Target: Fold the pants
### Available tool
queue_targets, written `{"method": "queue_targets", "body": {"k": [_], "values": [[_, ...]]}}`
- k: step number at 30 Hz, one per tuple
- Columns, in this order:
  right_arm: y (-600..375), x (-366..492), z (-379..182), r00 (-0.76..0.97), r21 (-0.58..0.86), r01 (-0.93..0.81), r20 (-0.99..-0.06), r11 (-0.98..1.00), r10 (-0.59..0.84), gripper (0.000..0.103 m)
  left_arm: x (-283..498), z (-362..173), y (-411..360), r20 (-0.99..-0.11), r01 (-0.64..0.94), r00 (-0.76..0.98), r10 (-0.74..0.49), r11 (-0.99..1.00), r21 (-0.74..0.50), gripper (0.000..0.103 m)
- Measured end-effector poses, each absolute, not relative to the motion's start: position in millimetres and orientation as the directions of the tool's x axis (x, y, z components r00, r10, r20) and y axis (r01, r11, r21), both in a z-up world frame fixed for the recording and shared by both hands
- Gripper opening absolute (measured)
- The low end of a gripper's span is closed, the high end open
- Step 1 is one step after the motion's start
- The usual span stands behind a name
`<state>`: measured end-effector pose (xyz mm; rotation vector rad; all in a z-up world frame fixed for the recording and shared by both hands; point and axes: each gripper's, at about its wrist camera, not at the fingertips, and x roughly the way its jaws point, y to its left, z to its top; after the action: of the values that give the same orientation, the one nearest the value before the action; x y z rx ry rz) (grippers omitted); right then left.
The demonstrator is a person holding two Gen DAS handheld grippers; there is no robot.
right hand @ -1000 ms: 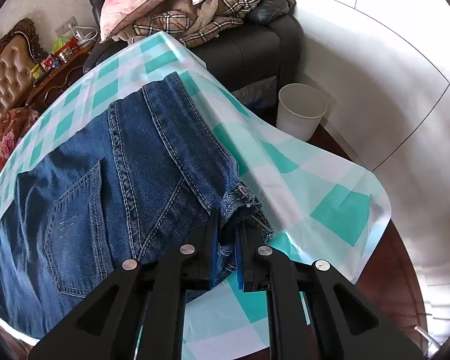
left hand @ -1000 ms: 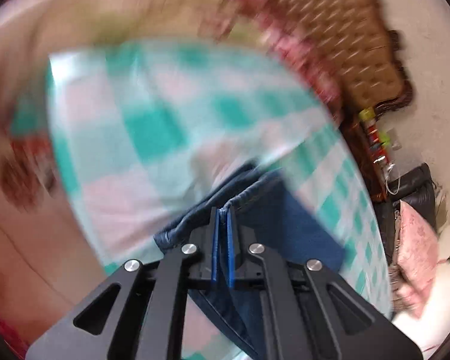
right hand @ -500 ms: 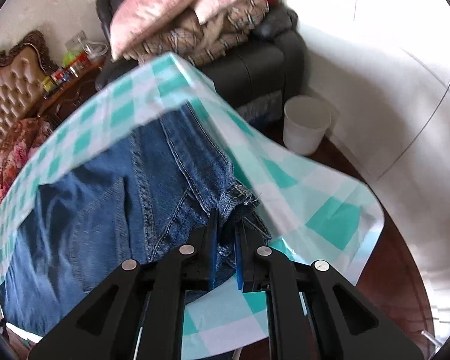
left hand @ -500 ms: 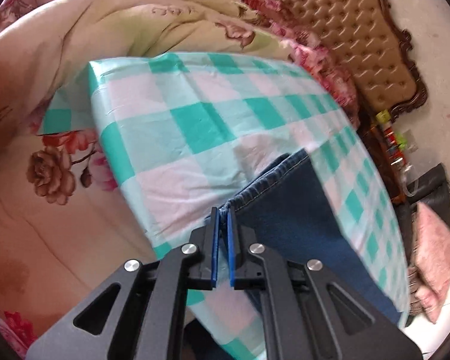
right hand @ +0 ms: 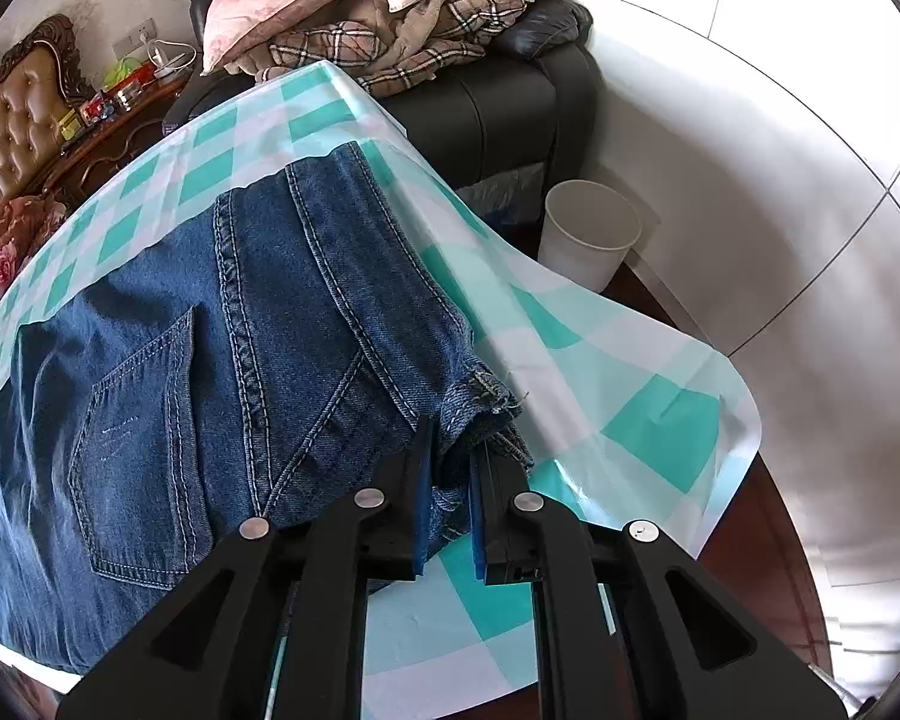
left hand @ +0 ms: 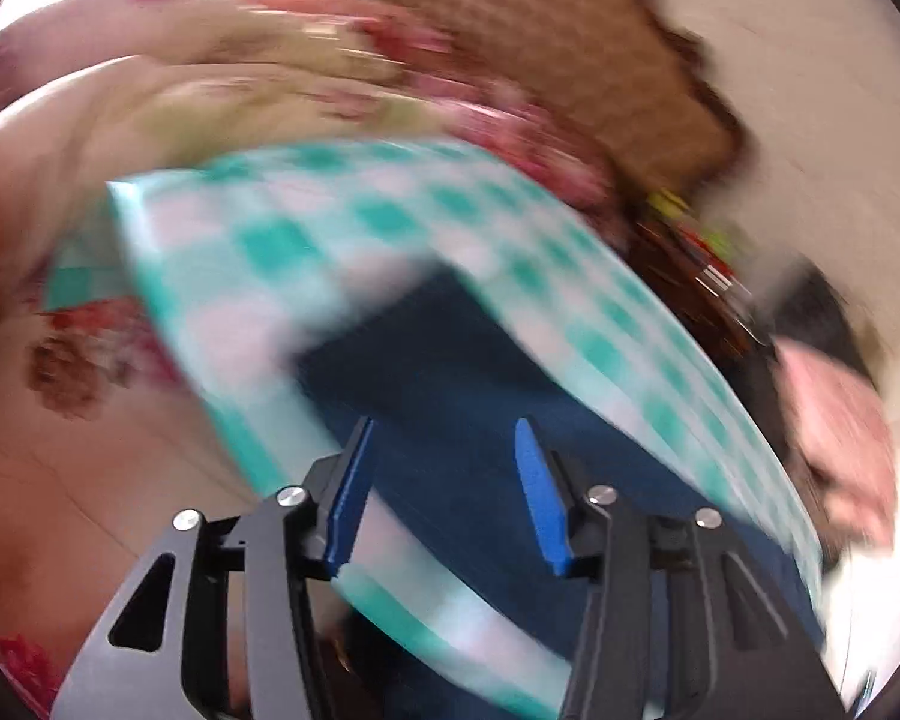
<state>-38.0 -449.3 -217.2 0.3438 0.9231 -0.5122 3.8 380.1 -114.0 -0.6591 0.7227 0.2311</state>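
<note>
Just opened: left gripper, jaws apart above the jeans, corner released. Right gripper clamped on the frayed hem; fold apparently laid down.

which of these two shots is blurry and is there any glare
Left wrist view: heavy motion blur smears the checked cloth and jeans, with blown-out glare top left. Right wrist view: sharp on the jeans, fisheye-bent edges, bright wash on the white wall.

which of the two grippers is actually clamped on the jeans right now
The right gripper: its fingers pinch the jeans' frayed hem. The left gripper has just been opening, nothing between its fingers.
</note>
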Motion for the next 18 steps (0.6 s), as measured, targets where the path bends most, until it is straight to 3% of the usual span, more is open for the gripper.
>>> {"method": "queue_targets", "body": {"k": [6,9,12,15,18], "values": [[-446.1,-51.4,-203.2,0.542,0.094,0.54,-0.8,0.836,-0.26,0.009,-6.2,-112.7,185.7,-0.654,0.046,0.675,-0.343,0.903,-0.427,0.056],[-447.4,-57.4,-194.4,0.565,0.121,0.528,-0.789,0.841,-0.241,0.009,-11.0,-115.3,102.2,-0.633,0.257,0.566,-0.528,0.842,-0.473,0.056],[-446.5,-64.3,-191.1,0.571,0.11,0.52,-0.782,0.847,-0.249,0.009,-20.4,-117.4,35.1,-0.651,0.42,0.556,-0.516,0.851,-0.316,0.055],[-451.8,-72.0,-197.0,0.558,0.108,0.526,-0.792,0.843,-0.247,0.009,-21.6,-122.1,-1.9,-0.667,0.53,0.523,-0.531,0.815,-0.234,0.054],[-453.6,-89.3,-197.0,0.561,0.113,0.537,-0.788,0.836,-0.253,0.011,-23.7,-133.0,-31.5,-0.7,0.596,0.539,-0.468,0.799,-0.076,0.048]]}}
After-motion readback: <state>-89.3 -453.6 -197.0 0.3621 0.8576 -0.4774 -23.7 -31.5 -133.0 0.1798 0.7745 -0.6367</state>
